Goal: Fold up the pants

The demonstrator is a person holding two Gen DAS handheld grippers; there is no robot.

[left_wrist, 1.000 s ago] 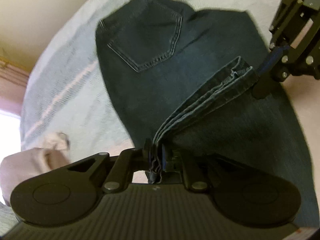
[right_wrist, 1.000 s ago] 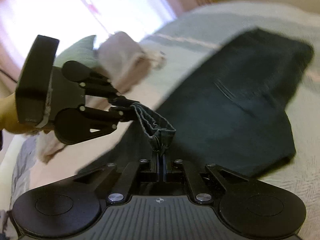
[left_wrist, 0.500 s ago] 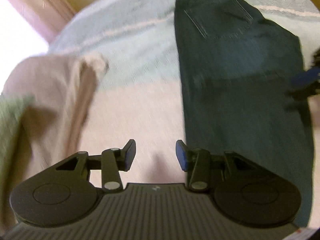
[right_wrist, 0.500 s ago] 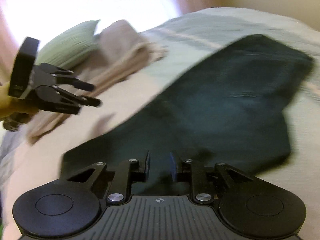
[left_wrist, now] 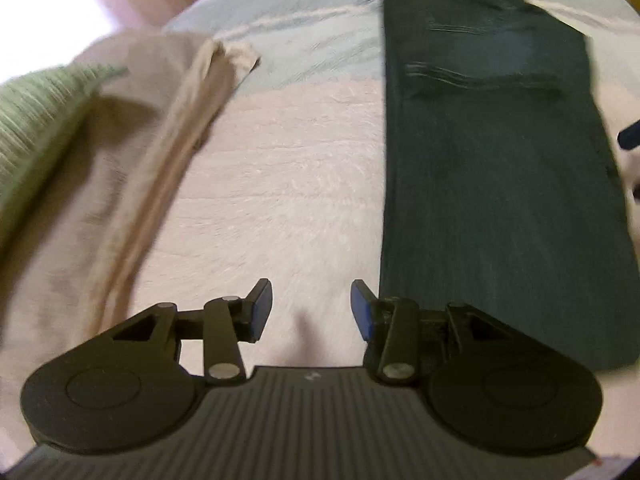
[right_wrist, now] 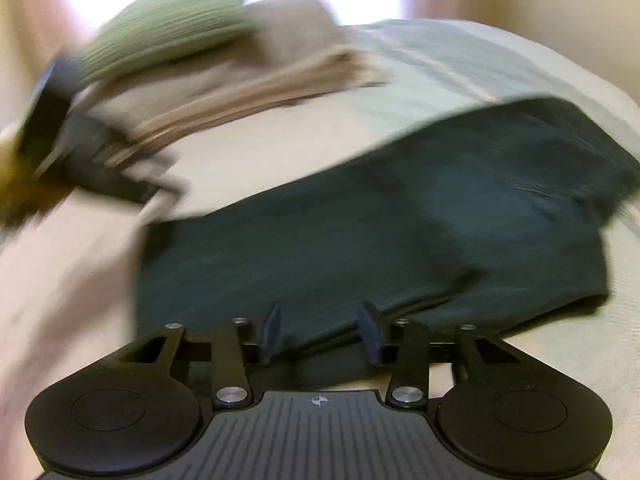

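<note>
Dark blue jeans (left_wrist: 500, 168) lie folded flat on the bed, filling the right side of the left wrist view. My left gripper (left_wrist: 311, 309) is open over the pale pink blanket (left_wrist: 288, 184), just left of the jeans' near edge, holding nothing. In the right wrist view the jeans (right_wrist: 380, 240) stretch across the middle, blurred by motion. My right gripper (right_wrist: 320, 330) is open above their near edge, empty. The left gripper (right_wrist: 60, 132) shows as a dark blur at the far left of that view.
Beige pants (left_wrist: 120, 184) lie at the left beside a green ribbed pillow (left_wrist: 36, 108). In the right wrist view the same beige pants (right_wrist: 256, 80) and pillow (right_wrist: 168, 24) lie at the back. A light blue striped bedspread (left_wrist: 312, 40) covers the far end.
A second ago both grippers were shut on the jeans' hem. Both have let go and opened; the hem now lies on the jeans. The left gripper has swung left, off the jeans.
</note>
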